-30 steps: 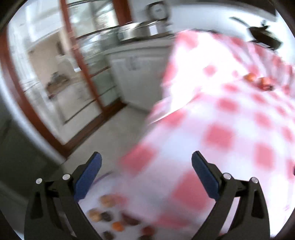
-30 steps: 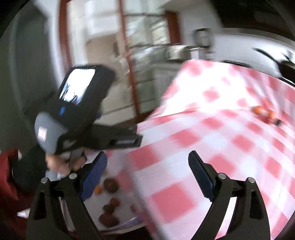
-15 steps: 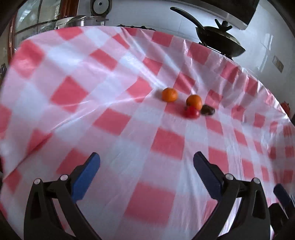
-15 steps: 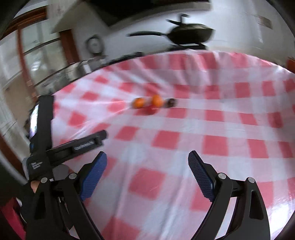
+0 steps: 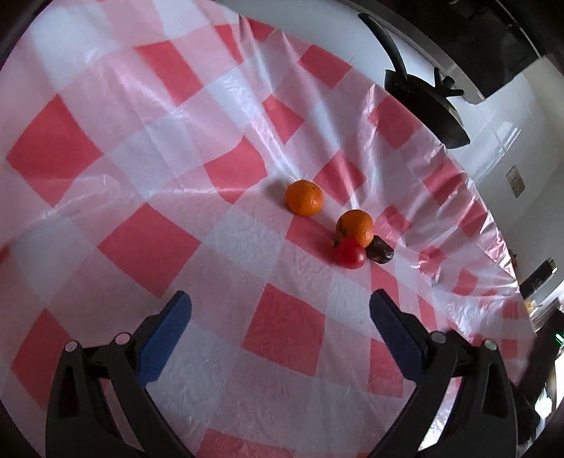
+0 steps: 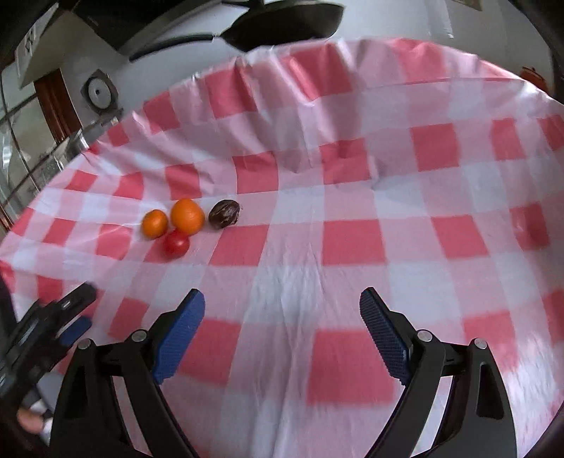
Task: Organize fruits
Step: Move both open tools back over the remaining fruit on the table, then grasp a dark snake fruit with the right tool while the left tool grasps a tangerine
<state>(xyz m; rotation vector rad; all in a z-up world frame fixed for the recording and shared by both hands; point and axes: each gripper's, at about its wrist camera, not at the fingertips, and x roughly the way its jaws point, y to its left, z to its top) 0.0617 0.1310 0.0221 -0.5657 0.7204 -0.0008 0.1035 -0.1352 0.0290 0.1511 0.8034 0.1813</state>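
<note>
On the red-and-white checked tablecloth (image 5: 148, 243) lies a small cluster of fruit. One orange (image 5: 304, 197) (image 6: 154, 223) sits apart; a second orange (image 5: 355, 227) (image 6: 187, 215) touches a red tomato-like fruit (image 5: 349, 253) (image 6: 176, 243) and has a dark brown fruit (image 5: 380, 249) (image 6: 224, 214) next to it. My left gripper (image 5: 280, 304) hangs open over the cloth, short of the fruit, nothing between its blue pads. My right gripper (image 6: 282, 299) is open too, empty, with the fruit ahead and to its left. The left gripper (image 6: 72, 319) also shows at the right wrist view's left edge.
A black frying pan (image 5: 426, 102) (image 6: 282, 24) stands beyond the table's far edge against a white wall. A round gauge-like device (image 6: 99, 91) and a wood-framed glass door (image 6: 31, 134) lie to the back left. The cloth (image 6: 387, 211) runs bare to the right of the fruit.
Both grippers swung from the table's side, with the floor and a plate of fruit below, round to face the tabletop. The fruit cluster now sits nearer and sharper. Both jaws stayed wide.
</note>
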